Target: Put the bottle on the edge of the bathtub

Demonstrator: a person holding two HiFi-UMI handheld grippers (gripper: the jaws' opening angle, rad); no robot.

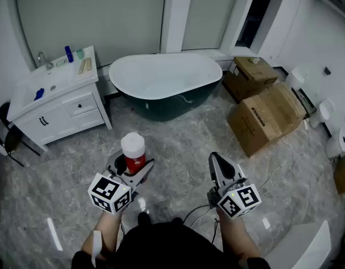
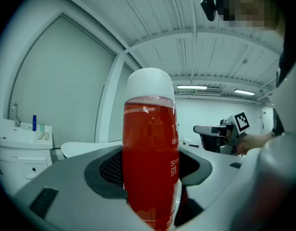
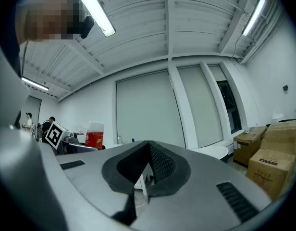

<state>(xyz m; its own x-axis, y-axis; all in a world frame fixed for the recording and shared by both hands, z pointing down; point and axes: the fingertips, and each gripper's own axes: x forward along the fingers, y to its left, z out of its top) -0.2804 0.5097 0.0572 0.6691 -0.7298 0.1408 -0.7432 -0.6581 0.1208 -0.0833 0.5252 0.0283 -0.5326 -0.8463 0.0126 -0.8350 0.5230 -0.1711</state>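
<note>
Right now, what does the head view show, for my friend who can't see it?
The left gripper holds a red bottle with a white cap above a grey floor. The right gripper is shut and empty, and a bathtub stands ahead.

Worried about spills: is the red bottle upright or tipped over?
Upright: the white-capped red plastic bottle stands vertically, cap on top, clamped in the left gripper.

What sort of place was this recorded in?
Likely a bathroom set-up, perhaps still being fitted out: a freestanding bathtub, a white vanity with a basin, and cardboard boxes standing on the marble-look floor.
</note>
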